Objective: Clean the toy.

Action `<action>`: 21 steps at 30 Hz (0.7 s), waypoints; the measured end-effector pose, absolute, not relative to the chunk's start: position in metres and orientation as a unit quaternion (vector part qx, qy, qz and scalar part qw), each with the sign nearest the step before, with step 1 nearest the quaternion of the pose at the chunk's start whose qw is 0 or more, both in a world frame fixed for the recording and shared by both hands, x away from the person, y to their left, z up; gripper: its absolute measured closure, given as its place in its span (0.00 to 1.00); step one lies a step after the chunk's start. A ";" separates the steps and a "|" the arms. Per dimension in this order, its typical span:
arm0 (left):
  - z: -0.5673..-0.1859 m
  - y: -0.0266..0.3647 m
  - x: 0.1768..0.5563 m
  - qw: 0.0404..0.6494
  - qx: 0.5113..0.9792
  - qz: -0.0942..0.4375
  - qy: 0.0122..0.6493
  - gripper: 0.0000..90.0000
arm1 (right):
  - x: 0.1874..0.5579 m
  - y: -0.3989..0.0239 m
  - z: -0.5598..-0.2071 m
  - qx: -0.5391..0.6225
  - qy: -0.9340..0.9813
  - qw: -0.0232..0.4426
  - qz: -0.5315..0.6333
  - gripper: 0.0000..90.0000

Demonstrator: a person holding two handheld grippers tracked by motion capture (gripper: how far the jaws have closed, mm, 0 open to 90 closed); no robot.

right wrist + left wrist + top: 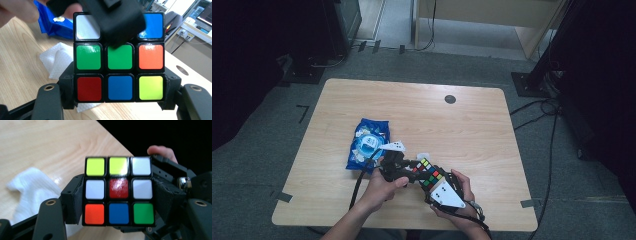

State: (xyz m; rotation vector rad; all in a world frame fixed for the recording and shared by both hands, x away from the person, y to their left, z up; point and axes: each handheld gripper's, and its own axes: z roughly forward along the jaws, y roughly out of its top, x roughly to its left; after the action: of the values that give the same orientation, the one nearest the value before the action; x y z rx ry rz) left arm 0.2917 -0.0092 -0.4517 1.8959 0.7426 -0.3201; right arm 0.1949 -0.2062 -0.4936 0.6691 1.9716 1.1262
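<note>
The puzzle cube [119, 190], glossy plastic with square coloured stickers set in a black grid, is held above the near part of the table between both claws. In the left gripper view the left gripper [117, 202] grasps it, a black foam-faced pad pressed against each side of its two lower rows. The face there shows two yellow squares and a white one on top, a red centre flanked by white, then orange, blue and green.

In the right gripper view the right gripper [120, 91] clamps the cube's bottom row of red, blue and yellow. The other claw's blocky matte jaw crosses in front and covers the top middle square.

Just beyond and below the claws lies a crumpled white tissue [58, 60], soft and creased. Farther past it rests a shiny blue crinkled packet [368, 143]. Both lie on the pale wood-grain table [472, 125], smooth, with rounded corners.
</note>
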 end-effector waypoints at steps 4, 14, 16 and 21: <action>-0.445 -0.005 0.290 0.535 0.777 -0.116 0.312 0.33 | 0.194 -0.208 -0.494 0.258 0.775 0.384 0.431 0.39; -0.441 0.011 0.292 0.541 0.756 -0.033 0.366 0.37 | 0.201 -0.224 -0.495 0.281 0.768 0.392 0.421 0.39; -0.446 0.008 0.293 0.520 0.768 -0.018 0.373 0.38 | 0.203 -0.228 -0.495 0.288 0.766 0.394 0.419 0.39; -0.459 -0.003 0.289 0.468 0.803 0.040 0.366 0.44 | 0.206 -0.235 -0.494 0.298 0.764 0.394 0.415 0.39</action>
State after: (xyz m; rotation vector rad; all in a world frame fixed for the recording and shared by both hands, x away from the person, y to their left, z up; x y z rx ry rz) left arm 0.2886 -0.0030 -0.4594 1.9702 0.8987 0.0975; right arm 0.2055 -0.2348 -0.4943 0.7558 1.9369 1.0536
